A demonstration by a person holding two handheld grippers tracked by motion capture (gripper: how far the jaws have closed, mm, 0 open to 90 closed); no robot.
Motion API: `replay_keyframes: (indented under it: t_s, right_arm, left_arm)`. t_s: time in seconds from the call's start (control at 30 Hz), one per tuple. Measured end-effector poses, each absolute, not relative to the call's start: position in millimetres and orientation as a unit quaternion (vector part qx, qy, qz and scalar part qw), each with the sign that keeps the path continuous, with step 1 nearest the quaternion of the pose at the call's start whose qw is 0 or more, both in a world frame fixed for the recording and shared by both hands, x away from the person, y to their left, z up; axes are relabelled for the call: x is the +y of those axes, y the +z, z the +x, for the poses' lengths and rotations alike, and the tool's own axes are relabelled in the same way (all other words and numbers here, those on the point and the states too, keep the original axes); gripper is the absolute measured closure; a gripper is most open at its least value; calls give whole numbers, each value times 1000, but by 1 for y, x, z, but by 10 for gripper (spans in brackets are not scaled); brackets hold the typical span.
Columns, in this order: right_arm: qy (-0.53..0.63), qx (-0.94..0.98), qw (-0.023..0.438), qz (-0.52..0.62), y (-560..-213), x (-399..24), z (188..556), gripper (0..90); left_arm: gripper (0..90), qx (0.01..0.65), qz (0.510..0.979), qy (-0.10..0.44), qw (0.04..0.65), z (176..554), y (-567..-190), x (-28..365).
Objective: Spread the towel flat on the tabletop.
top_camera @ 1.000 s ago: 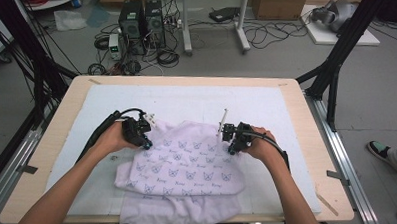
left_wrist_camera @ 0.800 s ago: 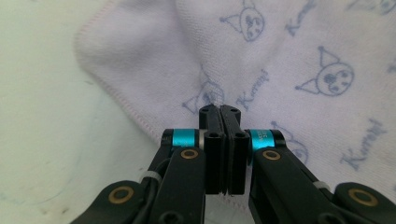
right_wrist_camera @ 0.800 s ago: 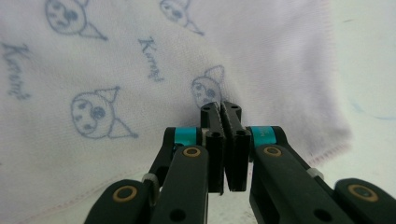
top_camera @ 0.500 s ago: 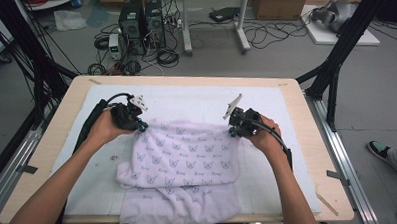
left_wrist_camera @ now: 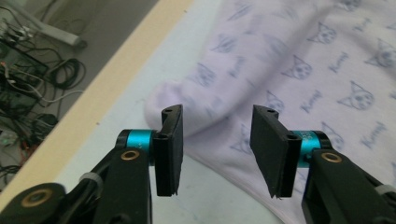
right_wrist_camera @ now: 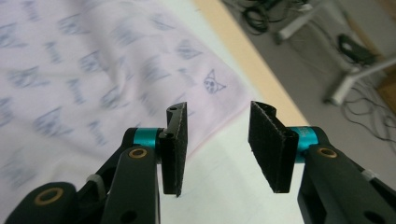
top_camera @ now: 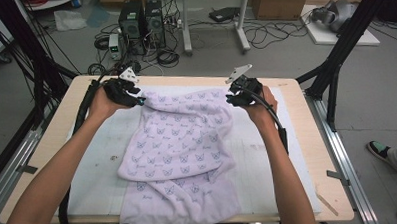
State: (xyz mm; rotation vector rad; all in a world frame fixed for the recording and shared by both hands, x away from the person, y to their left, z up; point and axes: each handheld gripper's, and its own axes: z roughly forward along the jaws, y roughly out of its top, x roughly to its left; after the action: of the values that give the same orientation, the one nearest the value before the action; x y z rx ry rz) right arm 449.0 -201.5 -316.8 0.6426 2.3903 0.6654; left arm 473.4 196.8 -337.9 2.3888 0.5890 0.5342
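Note:
A pale lilac cloth printed with cat faces lies spread on the white mat, its near edge hanging over the table's front. My left gripper hovers at the cloth's far left corner and my right gripper at its far right corner. In the left gripper view the jaws have just been opening and stand apart, with the cloth corner lying under the gap, untouched. The right gripper has likewise just been opening, above the cloth's edge, with nothing between its pads.
The white mat covers most of the wooden table. Black frame posts stand at both sides. Computers and cables sit on the floor beyond the far edge. A person's shoe is at the right.
Both hands moved toward the table's far edge and up, drawing the cloth's upper layer out flat. Both grippers went from shut on the cloth corners to open, letting the corners drop.

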Motion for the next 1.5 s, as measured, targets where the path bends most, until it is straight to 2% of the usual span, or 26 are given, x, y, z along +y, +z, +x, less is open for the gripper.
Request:
replay_keyframes:
  t_s: [0.07,0.1,0.13,0.23,0.37,0.57,0.83,1.07,1.17,1.23,1.3,1.33,1.37,1.5]
  right_arm:
    - [261,899,266,231,-320,-203,443,531]
    - [270,906,239,223,-323,-205,437,498]
    - [270,906,239,223,-323,-205,437,498]
    - [270,924,191,195,-328,-206,426,441]
    - [260,946,127,148,-336,-200,411,437]
    - [163,977,104,85,-358,-183,398,484]
    - [92,992,83,27,-381,-154,393,558]
    - [54,995,79,7,-400,-140,398,632]
    - [43,996,74,7,-405,-138,402,714]
    - [43,996,77,15,-405,-138,405,807]
    - [41,996,75,25,-405,-137,407,854]
    - [39,996,77,24,-405,-136,408,860]
    - [36,996,80,25,-405,-135,407,865]
    - [56,993,86,64,-394,-144,407,871]
  left_arm:
    - [490,214,908,191,304,467,-339,198]
    - [447,211,910,184,306,463,-339,199]
    - [447,209,912,171,308,459,-339,200]
    - [428,191,918,150,314,446,-340,205]
    - [425,162,930,124,307,429,-349,210]
    - [425,138,949,102,265,412,-373,214]
    - [450,117,960,78,242,402,-398,212]
    - [531,101,968,47,226,402,-409,205]
    - [581,102,970,41,216,404,-415,203]
    - [622,106,970,32,218,406,-414,203]
    - [711,111,968,22,225,406,-414,203]
    - [805,110,969,19,221,405,-414,201]
    - [857,109,970,26,217,403,-414,200]
    - [884,122,970,30,208,402,-412,198]
